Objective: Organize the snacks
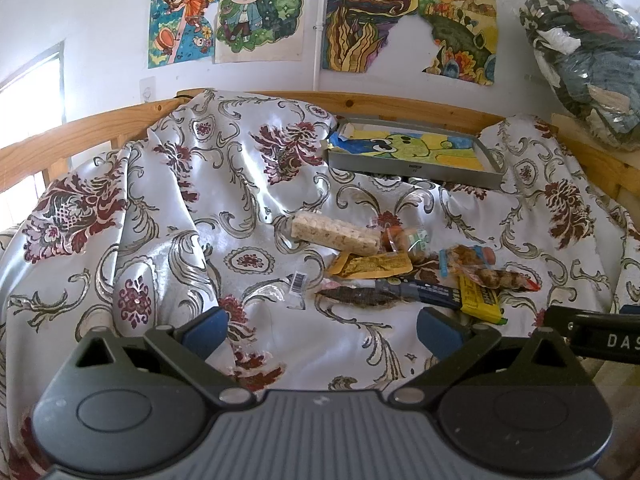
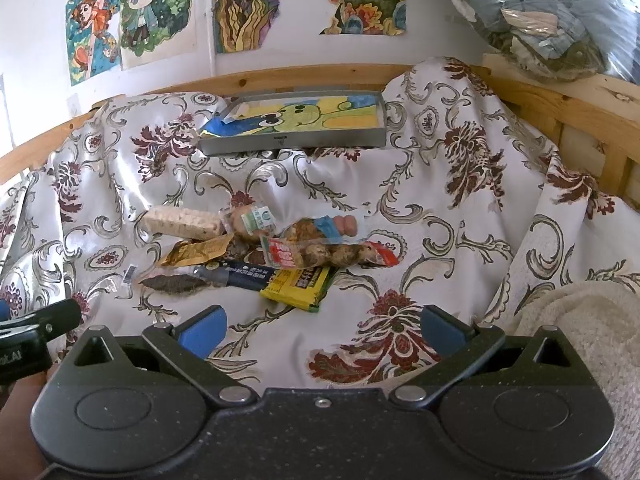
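Both grippers, left point(image 1: 322, 330) and right point(image 2: 322, 330), gaped wide and empty; snack pile point(image 2: 256, 252) lay at twelve o'clock, tray point(image 2: 292, 142) beyond

Glossy satin-like floral cloth point(image 1: 248, 184) drapes a bare pine wooden frame point(image 1: 100, 124). Matt grey tray point(image 2: 296, 140), seemingly metal, holds a coloured paper drawing point(image 2: 320, 114). Snack wrappers point(image 2: 280, 252) are shiny plastic film. Fleecy cream blanket point(image 2: 592, 328) looks rough.

Right gripper point(image 2: 320, 330) jaws wide apart, empty; snack pile point(image 2: 264, 256) beyond on floral cloth point(image 2: 440, 208), grey tray point(image 2: 292, 140) farther back.
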Action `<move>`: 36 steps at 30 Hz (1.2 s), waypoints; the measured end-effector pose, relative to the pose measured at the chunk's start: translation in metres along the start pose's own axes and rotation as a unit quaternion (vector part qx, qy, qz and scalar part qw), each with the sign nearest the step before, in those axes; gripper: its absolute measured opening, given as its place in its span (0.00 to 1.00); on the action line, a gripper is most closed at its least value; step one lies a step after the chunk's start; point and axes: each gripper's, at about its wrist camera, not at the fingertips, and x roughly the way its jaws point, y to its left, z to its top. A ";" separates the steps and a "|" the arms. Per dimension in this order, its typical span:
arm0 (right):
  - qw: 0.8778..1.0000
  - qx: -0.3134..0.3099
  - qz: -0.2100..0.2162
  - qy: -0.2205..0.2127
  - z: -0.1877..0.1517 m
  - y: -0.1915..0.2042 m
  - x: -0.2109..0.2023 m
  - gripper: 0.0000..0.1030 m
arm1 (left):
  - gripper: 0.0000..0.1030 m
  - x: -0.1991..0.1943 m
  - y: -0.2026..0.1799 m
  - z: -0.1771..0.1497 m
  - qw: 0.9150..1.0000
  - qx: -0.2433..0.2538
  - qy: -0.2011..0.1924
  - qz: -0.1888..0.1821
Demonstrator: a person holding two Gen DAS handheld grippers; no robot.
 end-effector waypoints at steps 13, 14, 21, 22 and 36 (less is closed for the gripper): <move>0.999 0.000 -0.003 0.037 0.009 0.000 0.012 0.99 | 1.00 0.030 -0.004 0.010 0.999 0.025 0.029 -0.001; 0.999 0.001 -0.001 0.040 0.010 0.000 0.014 0.99 | 1.00 0.032 -0.005 0.011 0.999 0.028 0.031 -0.002; 0.998 0.008 0.003 0.068 0.025 -0.006 0.038 0.99 | 1.00 0.055 -0.011 0.020 0.997 0.052 0.049 -0.017; 0.997 0.009 0.004 0.071 0.027 -0.006 0.042 0.99 | 1.00 0.060 -0.012 0.022 0.997 0.057 0.051 -0.019; 0.994 -0.026 0.023 0.101 0.053 -0.008 0.080 0.99 | 1.00 0.103 -0.016 0.037 0.993 0.081 0.080 -0.032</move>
